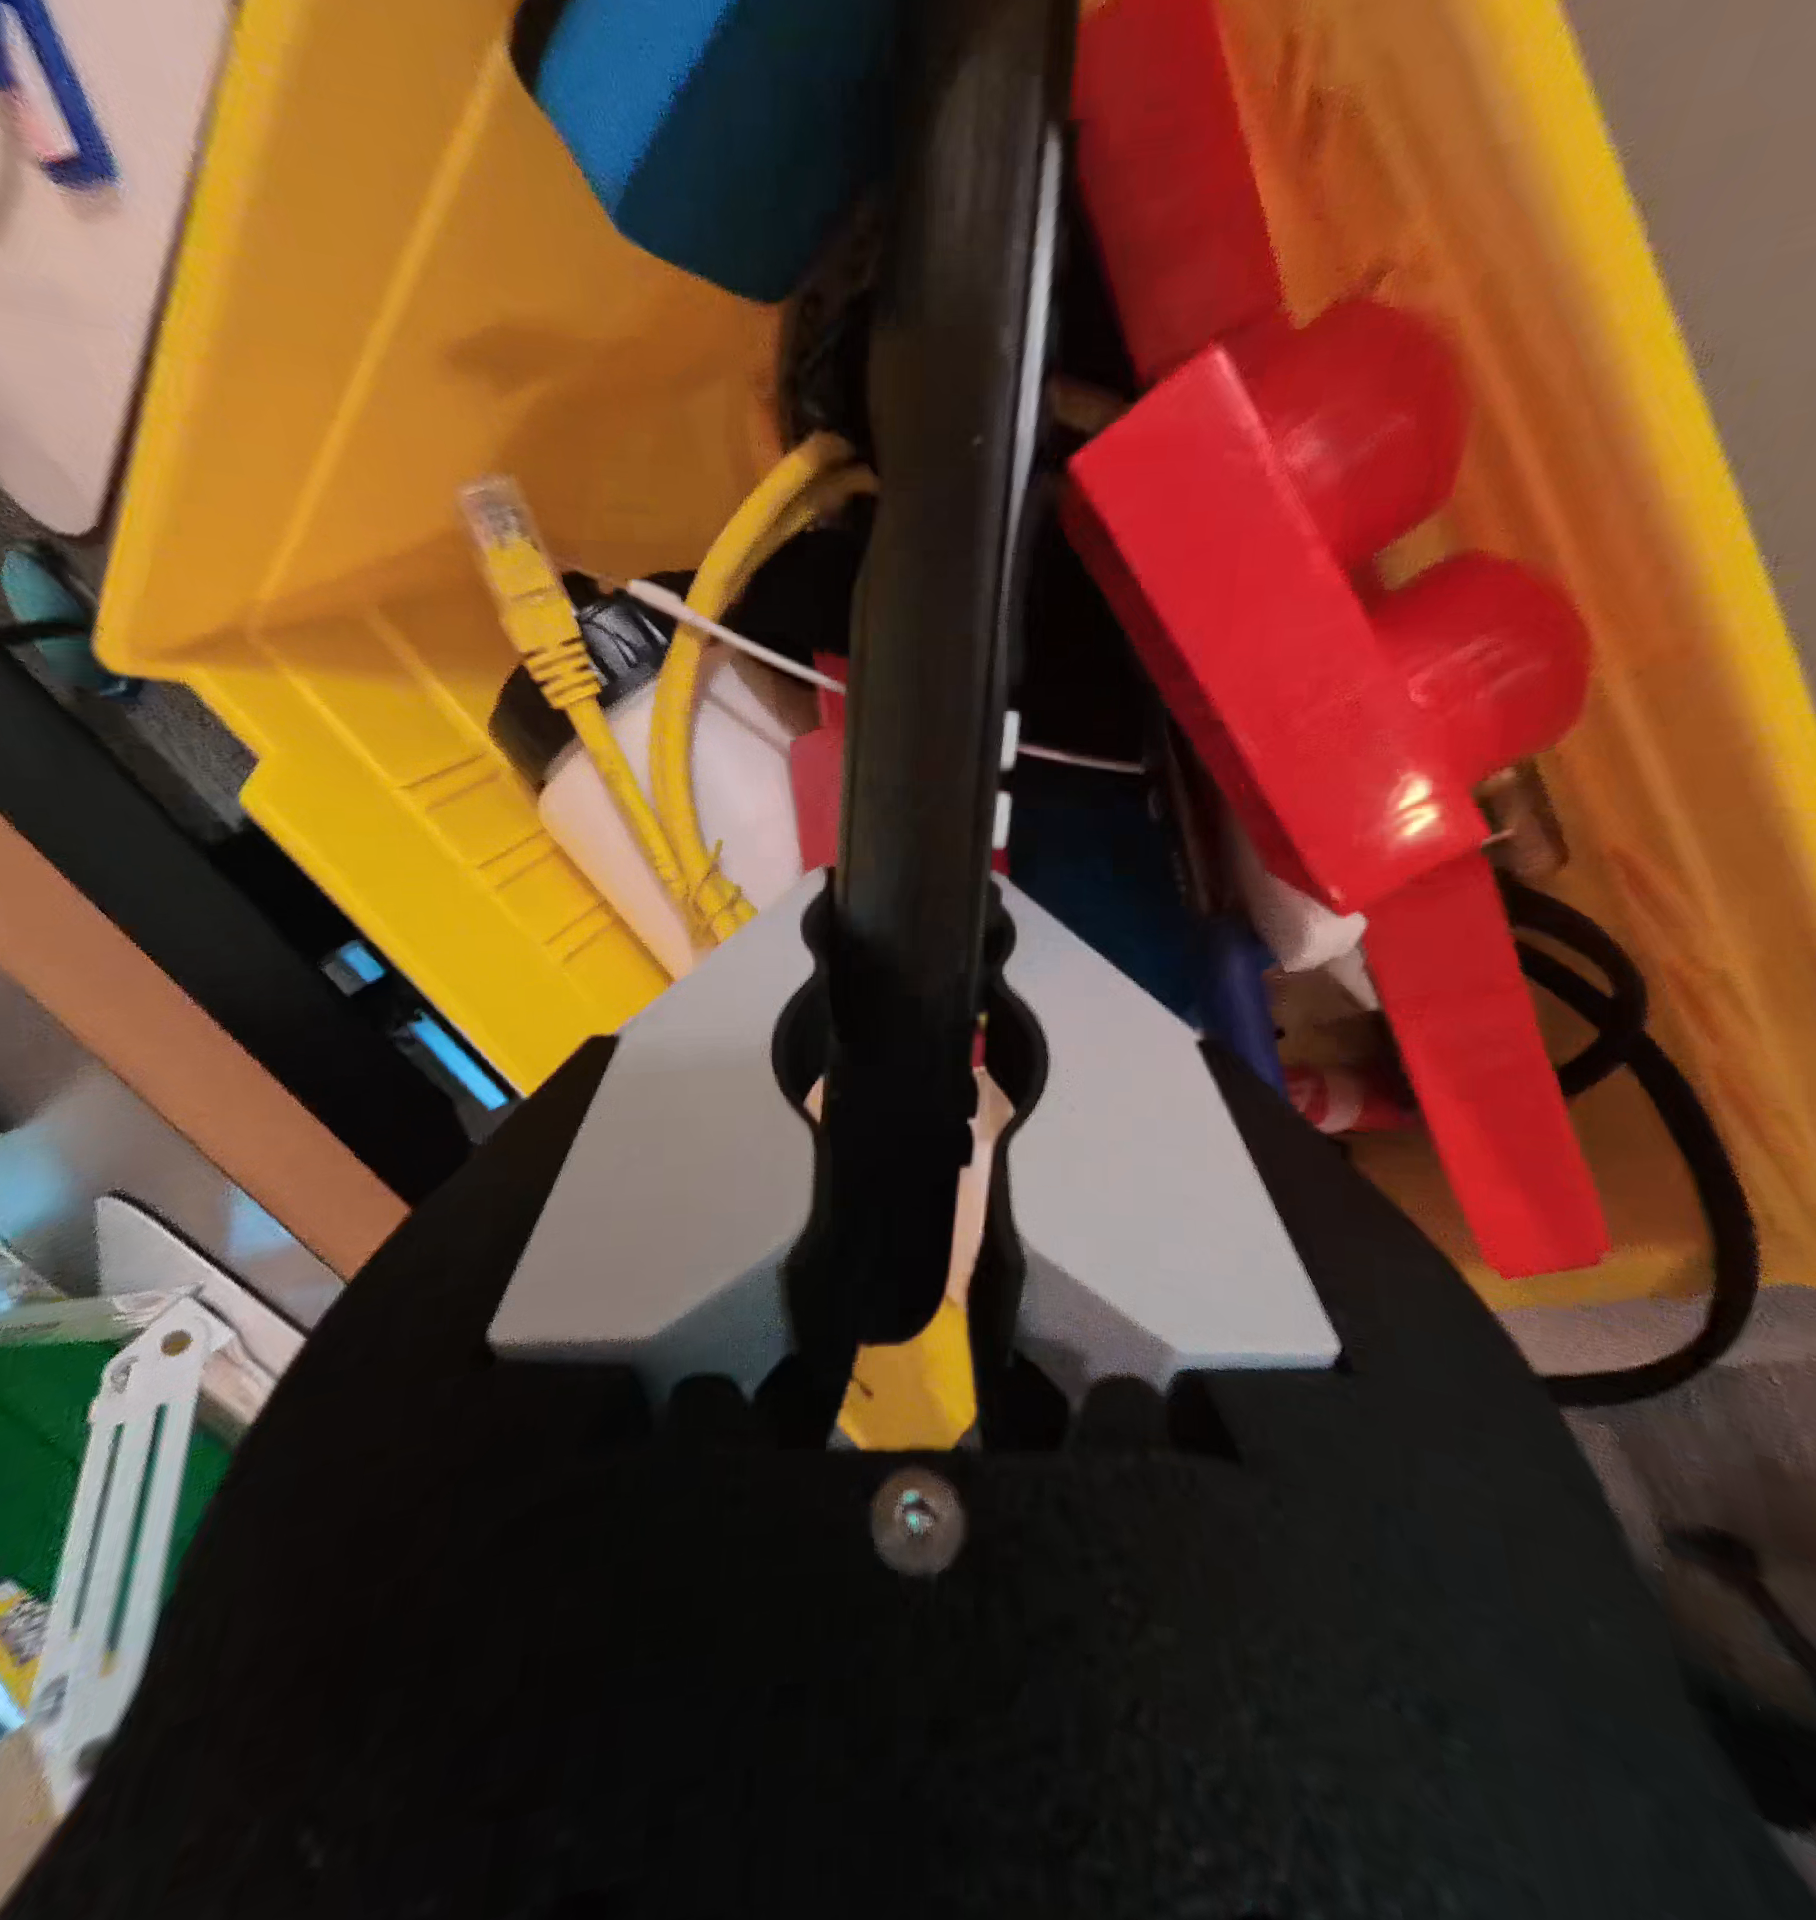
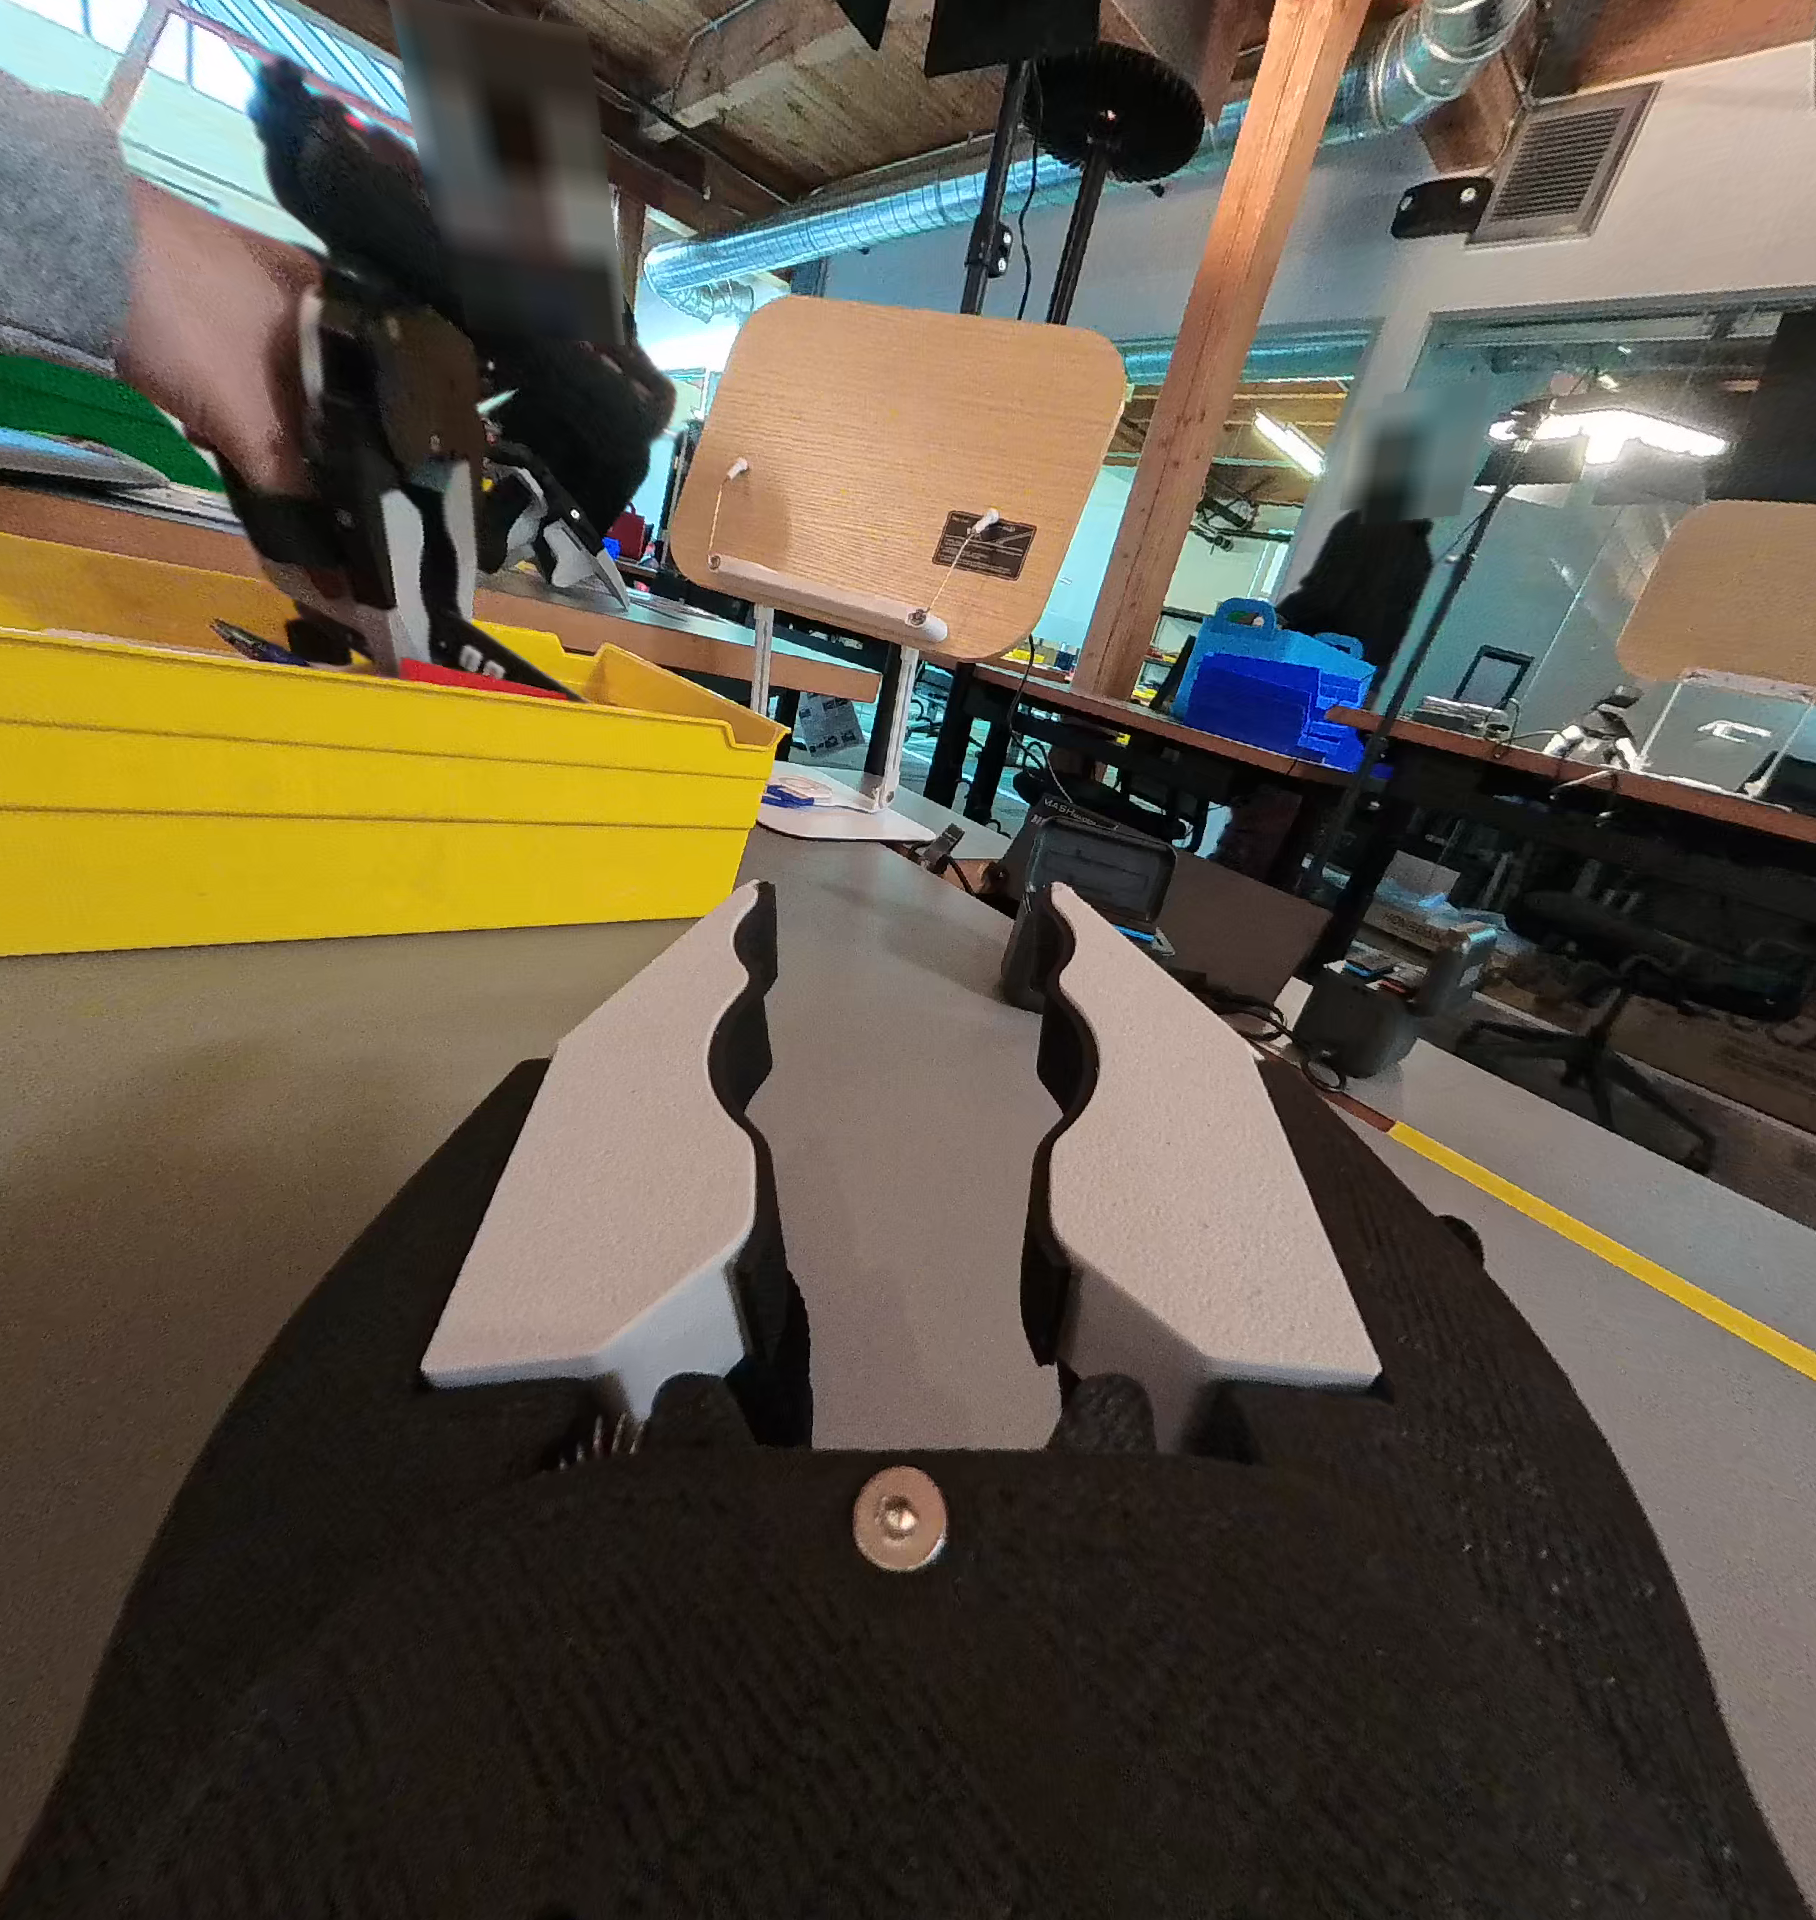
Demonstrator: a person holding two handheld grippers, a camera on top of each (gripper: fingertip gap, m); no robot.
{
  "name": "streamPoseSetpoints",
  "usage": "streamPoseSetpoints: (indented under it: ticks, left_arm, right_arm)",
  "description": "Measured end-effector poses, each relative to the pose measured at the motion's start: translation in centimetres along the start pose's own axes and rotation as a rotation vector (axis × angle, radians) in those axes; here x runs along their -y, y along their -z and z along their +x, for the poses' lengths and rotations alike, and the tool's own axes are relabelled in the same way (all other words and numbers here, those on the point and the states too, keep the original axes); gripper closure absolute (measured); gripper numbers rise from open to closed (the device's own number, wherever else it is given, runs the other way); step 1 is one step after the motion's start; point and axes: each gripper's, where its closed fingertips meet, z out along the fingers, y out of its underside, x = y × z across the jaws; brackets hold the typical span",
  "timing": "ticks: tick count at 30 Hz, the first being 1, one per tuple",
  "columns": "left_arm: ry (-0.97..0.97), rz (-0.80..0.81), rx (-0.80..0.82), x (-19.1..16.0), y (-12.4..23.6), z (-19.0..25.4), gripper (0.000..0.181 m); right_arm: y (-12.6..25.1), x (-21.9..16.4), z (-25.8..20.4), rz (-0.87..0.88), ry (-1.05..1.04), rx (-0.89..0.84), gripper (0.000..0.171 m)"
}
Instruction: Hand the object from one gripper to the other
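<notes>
While the left gripper noses down into the yellow bin, its jaws are pinched in tight on a long black bar that runs straight out ahead between the fingertips. Just what that bar is, the wrist view is too close and too blurred to say. Left of the jaws, a yellow cable with a clear plug lies over a white bottle. Right of them, a red block with two round knobs sits against the bin wall, and a black cord loops beyond it. Ahead and slightly left, a blue piece pokes in from the top.

Over to the right gripper: jaws spread wide, nothing but bare grey table between the fingers. It hovers low over that table. The bin stands ahead and to the left of its jaws, well apart, and there the left gripper shows again, held in a hand, tilted down with its tip over the rim, a dark piece slanting out below it. Beyond the jaws stands a wooden board on a white stand; a yellow line crosses the table to the right.
</notes>
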Motion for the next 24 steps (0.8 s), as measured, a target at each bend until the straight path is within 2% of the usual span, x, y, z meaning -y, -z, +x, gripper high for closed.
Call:
streamPoseSetpoints:
  ticks: [6, 8, 11, 15, 17, 21, 24]
  left_arm:
    - [0.131, 0.229, 0.206, -0.7, 3.0, -2.2, 0.159]
    - [0.224, 0.398, 0.231, -0.2, 5.2, -2.3, 0.159]
    - [0.317, 0.721, 0.146, 3.0, 10.2, 0.2, 0.158]
    - [0.266, 1.086, -0.048, 9.8, 16.7, 7.6, 0.16]
    - [0.225, 1.238, -0.196, 13.4, 19.0, 12.2, 0.16]
    - [0.066, 1.45, -0.5, 19.4, 20.3, 20.5, 0.159]
    - [-0.092, 1.577, -0.813, 21.6, 20.0, 25.7, 0.159]
  right_arm:
    - [0.0, 0.0, 0.0, -0.002, -0.001, -0.001, 0.123]
    - [-0.1, 0.0, 0.1, -0.003, -0.002, -0.002, 0.123]
    - [-0.1, -0.1, 0.0, -0.005, -0.007, 0.004, 0.123]
    - [0.6, 0.2, 0.5, 0.014, -0.098, 0.046, 0.123]
    - [1.7, -0.5, 3.0, -0.035, -0.126, -0.04, 0.122]
    - [5.3, 0.0, 7.1, -0.003, -0.156, -0.147, 0.12]
    - [7.1, 1.1, 6.9, 0.063, -0.224, -0.017, 0.12]
